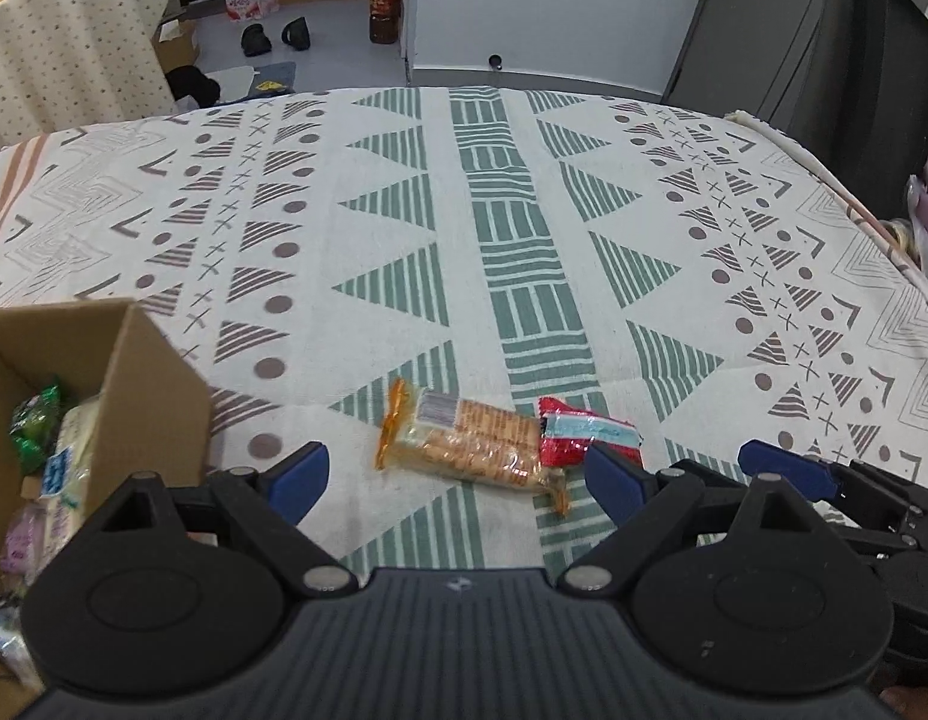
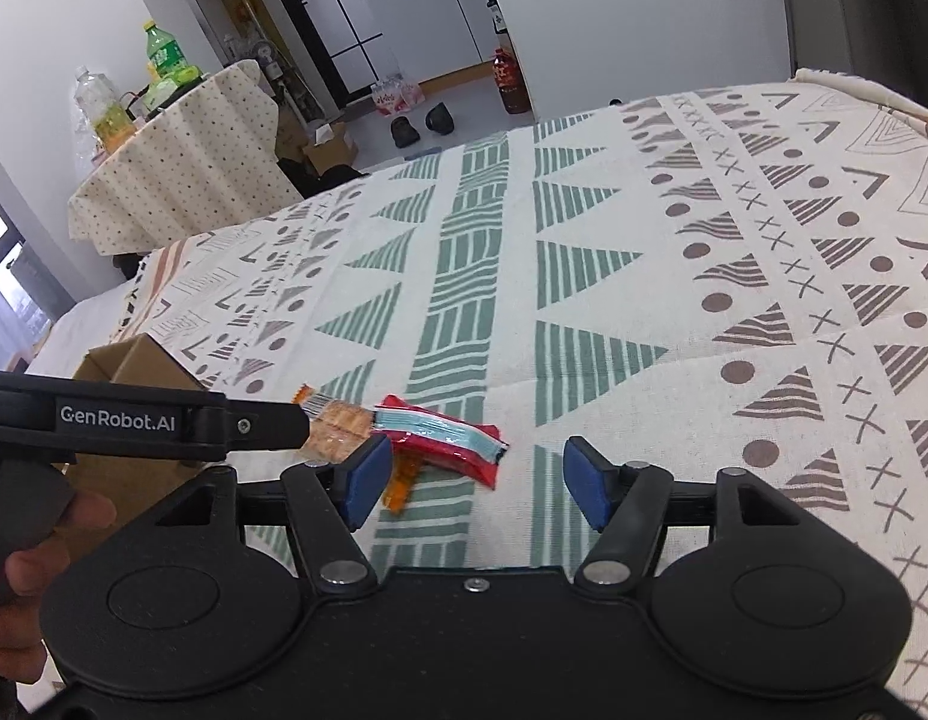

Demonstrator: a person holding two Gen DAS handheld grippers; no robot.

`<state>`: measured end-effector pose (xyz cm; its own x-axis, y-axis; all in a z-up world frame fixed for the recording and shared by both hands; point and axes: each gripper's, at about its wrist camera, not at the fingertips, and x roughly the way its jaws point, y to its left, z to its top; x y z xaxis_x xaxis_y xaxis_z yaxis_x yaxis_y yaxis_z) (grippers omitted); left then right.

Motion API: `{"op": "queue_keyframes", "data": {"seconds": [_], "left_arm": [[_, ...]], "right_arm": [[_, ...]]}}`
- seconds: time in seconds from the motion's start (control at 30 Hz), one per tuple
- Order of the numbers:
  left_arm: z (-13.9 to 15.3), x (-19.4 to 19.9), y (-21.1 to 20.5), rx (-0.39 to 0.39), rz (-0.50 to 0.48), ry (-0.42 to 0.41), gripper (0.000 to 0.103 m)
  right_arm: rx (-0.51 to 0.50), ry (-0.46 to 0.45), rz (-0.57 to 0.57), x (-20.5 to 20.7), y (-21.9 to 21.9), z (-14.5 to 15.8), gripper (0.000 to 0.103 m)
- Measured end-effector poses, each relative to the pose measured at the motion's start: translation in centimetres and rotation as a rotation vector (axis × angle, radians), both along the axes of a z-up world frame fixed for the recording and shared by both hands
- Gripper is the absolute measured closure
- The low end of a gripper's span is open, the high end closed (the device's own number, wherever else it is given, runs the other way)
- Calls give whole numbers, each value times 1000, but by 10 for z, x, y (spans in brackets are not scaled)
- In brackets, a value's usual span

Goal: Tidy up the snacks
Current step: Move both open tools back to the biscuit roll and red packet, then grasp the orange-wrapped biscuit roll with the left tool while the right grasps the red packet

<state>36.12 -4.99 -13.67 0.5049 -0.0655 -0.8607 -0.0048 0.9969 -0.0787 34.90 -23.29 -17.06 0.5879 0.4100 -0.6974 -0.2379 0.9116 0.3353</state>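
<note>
**Currently: Two Snack Packets on the Cloth, Both Tongs Spread Wide and Empty**

Currently the cracker packet [image 1: 472, 441] lies flat on the patterned cloth [image 1: 523, 192], just ahead of the left tongs [image 1: 458, 477] and roughly centred between their blue pads. The red snack packet [image 1: 586, 432] lies just beside the cracker packet's right end; whether the two touch cannot be told. In the right wrist view the red snack packet [image 2: 446, 441] sits ahead of the right tongs [image 2: 472, 480], nearer their left pad, with the cracker packet [image 2: 341, 423] beyond it, partly hidden by the left tool's arm.

Tong state: the left tongs stand wide apart and hold nothing. The right tongs also stand wide apart and hold nothing.

Materials and shapes:
- Cracker packet: clear film, oblong, rows of tan crackers visible, orange crimped ends, a white barcode label.
- Red snack packet: glossy red wrapper with a pale blue band, crumpled.
- Cardboard box [image 1: 134, 396]: brown, open-topped, standing left of the left tongs near the packets; green, pale yellow and pink packets lie inside.
- Tongs: black frames with blue pads.

Surface and room: the cloth is off-white woven fabric printed with green striped triangles and grey-brown dots and crosses. Beyond it are a grey floor, a dotted cloth over a second counter [image 2: 182, 162] carrying bottles, a pair of dark shoes [image 1: 275, 36] and white walls. A hand [image 2: 32, 564] grips the left tool.
</note>
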Motion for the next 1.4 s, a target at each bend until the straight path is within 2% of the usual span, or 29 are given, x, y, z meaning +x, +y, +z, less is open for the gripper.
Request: {"op": "queue_keyframes", "data": {"seconds": [0.43, 0.6, 1.07, 1.23, 1.4], "left_arm": [[-46, 19, -2, -42, -3, 58, 11], [-59, 27, -4, -32, 3, 68, 11], [-65, 34, 12, 28, 41, -8, 10], [-65, 32, 17, 24, 57, -21, 14], [-61, 28, 19, 19, 52, -31, 27]], "right_arm": [[-44, 26, 42, 11, 4, -21, 40], [-39, 33, 36, 16, 6, -27, 39], [-75, -68, 91, 26, 29, -33, 36], [-84, -90, 97, 27, 35, -35, 35], [-107, -112, 111, 28, 43, -35, 35]]}}
